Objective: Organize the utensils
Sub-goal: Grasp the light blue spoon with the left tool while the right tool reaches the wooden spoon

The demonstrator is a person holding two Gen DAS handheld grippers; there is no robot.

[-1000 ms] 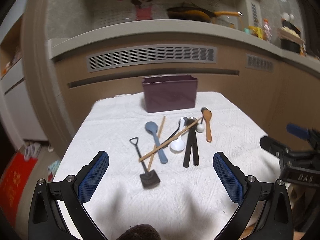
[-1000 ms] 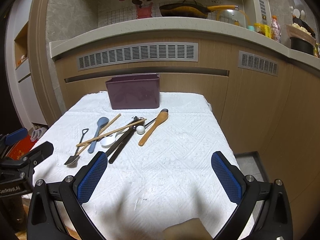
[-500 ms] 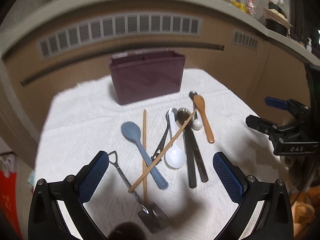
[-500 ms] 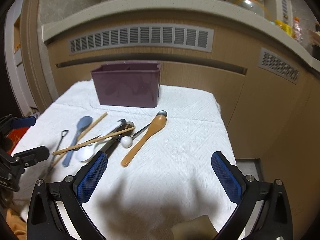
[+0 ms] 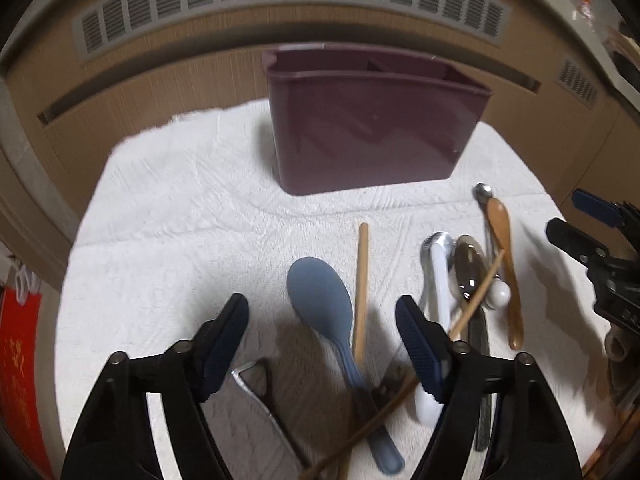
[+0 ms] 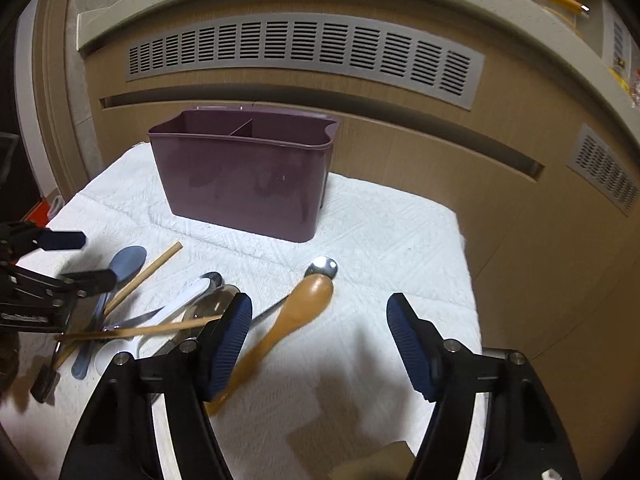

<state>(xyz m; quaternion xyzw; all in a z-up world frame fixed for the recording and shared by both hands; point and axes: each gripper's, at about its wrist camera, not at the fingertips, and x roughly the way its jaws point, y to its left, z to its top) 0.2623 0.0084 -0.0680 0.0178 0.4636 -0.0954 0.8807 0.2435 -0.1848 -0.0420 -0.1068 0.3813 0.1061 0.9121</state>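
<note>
A dark purple divided holder point(image 5: 372, 136) point(image 6: 244, 184) stands at the back of a white towel point(image 5: 180, 220). In front of it lies a heap of utensils. My left gripper point(image 5: 320, 328) hovers low over the heap with its jaws closing. A blue-grey spoon point(image 5: 320, 296) and a wooden chopstick point(image 5: 362, 280) lie between the fingers, and neither pad touches them. My right gripper point(image 6: 320, 340) is closing too. A wooden spoon point(image 6: 308, 300) lies between its fingers, close to the left pad point(image 6: 232, 340) and not pressed. The other chopstick point(image 5: 476, 296) crosses a white spoon point(image 5: 440, 280) and metal spoons point(image 5: 470, 264).
A small shovel-shaped spoon point(image 5: 256, 384) lies by the left finger. Behind the table stands a wooden cabinet front with a grey vent grille point(image 6: 304, 52). The towel's right edge point(image 6: 464, 240) drops off near the right gripper. Each gripper shows at the edge of the other's view.
Both grippers have moved forward and down onto the utensil heap, tilting more steeply. Both pairs of jaws have narrowed from fully wide. The utensils have not shifted.
</note>
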